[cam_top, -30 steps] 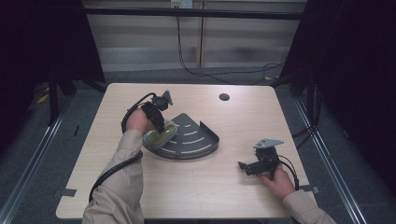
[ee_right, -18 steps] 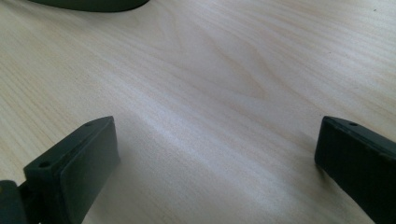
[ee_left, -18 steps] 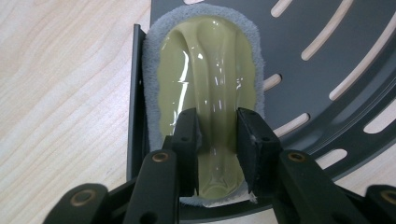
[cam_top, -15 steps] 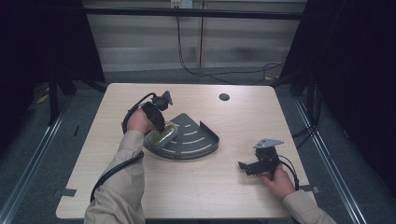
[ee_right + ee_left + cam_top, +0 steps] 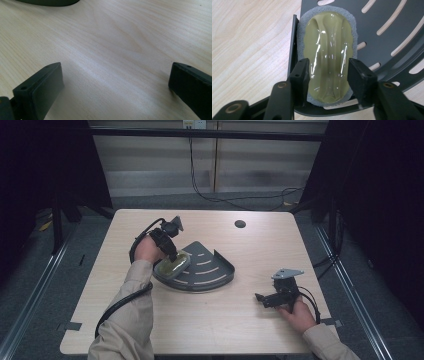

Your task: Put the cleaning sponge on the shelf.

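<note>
Table (image 5: 210,330) – pale wood, fills centre of high view. Dark grey slotted corner tray (image 5: 210,270) sits mid-frame; thin sheet metal by look, likely light, stiff, prone to slide if pushed.

Scrub pad (image 5: 327,57) lies on tray's left edge, centre of left gripper view – oval, olive glossy moulded top over grey foam rim. Likely light; foam squashy, plastic top slick, so grip at narrow waist across sides.

Left gripper (image 5: 328,75) clasps scrub pad there. Right gripper (image 5: 270,300), lower right, jaws spread wide, empty, on bare wood.
</note>
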`<action>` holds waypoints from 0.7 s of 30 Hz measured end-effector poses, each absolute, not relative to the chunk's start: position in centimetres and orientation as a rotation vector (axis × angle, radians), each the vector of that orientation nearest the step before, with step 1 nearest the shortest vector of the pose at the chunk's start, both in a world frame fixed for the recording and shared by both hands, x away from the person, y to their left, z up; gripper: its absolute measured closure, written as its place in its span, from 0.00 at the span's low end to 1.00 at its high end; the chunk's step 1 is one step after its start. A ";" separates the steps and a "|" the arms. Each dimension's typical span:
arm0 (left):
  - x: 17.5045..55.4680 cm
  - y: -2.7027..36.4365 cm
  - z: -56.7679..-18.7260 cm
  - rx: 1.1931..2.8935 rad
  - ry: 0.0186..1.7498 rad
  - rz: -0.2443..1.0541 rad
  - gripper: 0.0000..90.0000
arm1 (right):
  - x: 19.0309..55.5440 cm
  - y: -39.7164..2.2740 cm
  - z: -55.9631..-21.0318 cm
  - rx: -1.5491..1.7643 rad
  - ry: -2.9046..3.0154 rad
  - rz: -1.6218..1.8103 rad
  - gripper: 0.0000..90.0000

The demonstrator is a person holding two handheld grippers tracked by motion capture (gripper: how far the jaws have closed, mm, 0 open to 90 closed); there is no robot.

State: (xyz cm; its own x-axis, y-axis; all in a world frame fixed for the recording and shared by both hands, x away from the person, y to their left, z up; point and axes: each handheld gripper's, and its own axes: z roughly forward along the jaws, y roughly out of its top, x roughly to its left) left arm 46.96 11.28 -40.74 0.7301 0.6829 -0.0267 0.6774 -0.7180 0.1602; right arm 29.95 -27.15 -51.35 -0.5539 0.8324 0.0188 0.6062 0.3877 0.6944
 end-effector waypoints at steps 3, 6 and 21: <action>46.8 11.3 -40.5 2.752 1.105 0.049 0.48 | 29.9 -27.1 -51.3 1.254 2.318 0.950 0.00; 46.7 11.2 -40.2 2.749 1.087 0.050 0.45 | 29.9 -27.2 -51.3 1.254 2.318 0.950 0.00; 45.9 11.7 -38.5 2.729 1.096 0.066 0.35 | 29.9 -27.2 -51.3 1.258 2.317 0.951 0.00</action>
